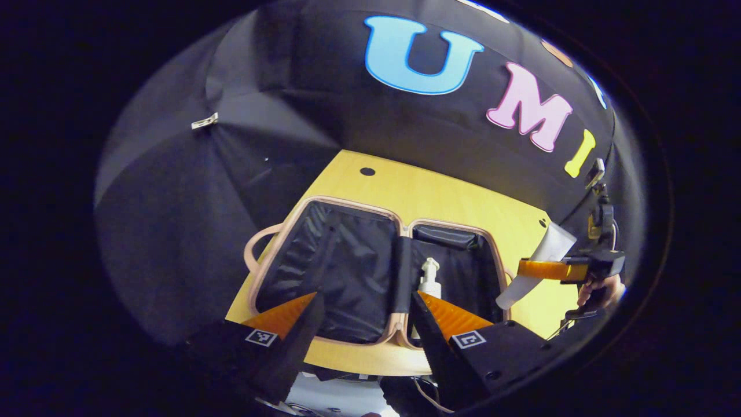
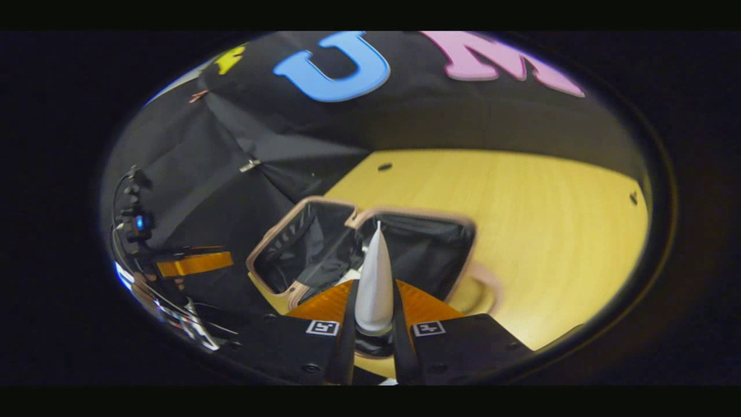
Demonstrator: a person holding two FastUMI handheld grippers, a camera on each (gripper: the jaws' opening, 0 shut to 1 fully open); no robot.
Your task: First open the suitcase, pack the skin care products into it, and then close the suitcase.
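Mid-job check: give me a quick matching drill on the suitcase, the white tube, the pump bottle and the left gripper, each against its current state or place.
Things:
1. suitcase
2. white tube
3. pump bottle
4. left gripper

States or places:
A. standing inside the suitcase's right half, as the left gripper view shows it
B. open and holding nothing, above the near edge of the case
C. clamped between the fingers of the right gripper
D. lying open flat on the yellow table

Pairs: 1-D, 2-C, 3-A, 4-B
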